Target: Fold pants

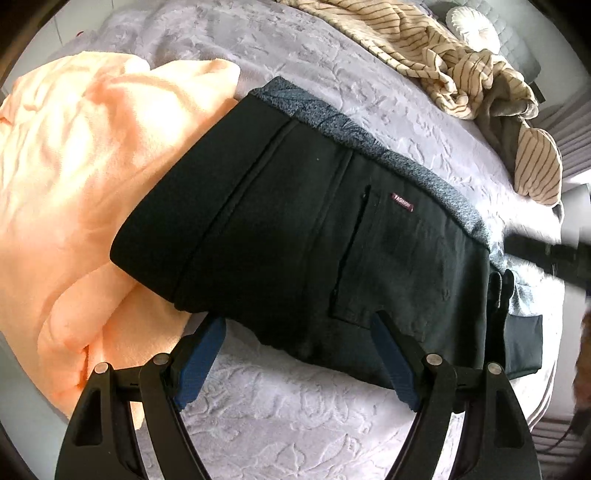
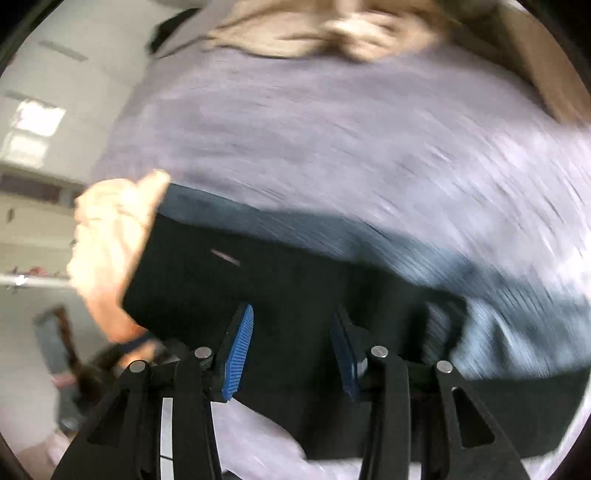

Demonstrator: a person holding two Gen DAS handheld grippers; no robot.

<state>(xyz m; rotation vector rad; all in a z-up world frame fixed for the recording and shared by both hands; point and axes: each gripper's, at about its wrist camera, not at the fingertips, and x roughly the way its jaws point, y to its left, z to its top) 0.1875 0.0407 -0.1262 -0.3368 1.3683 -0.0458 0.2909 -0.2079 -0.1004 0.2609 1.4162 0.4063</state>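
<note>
Black pants (image 1: 295, 236) lie folded into a compact block on the lilac bedspread (image 1: 280, 413), grey fleece lining showing along the far edge, a small red label near the pocket. My left gripper (image 1: 297, 325) is open, its blue pads (image 1: 201, 358) at the near edge of the pants, holding nothing. In the blurred right wrist view the pants (image 2: 295, 295) fill the lower middle. My right gripper (image 2: 291, 325) is open over the pants' near part, blue pads (image 2: 238, 354) apart.
An orange blanket (image 1: 81, 206) lies bunched left of the pants, partly under them. A beige striped garment (image 1: 443, 62) lies at the far right near a white round cushion (image 1: 471, 26). The bed edge runs along the right. The orange blanket (image 2: 110, 243) also shows at left.
</note>
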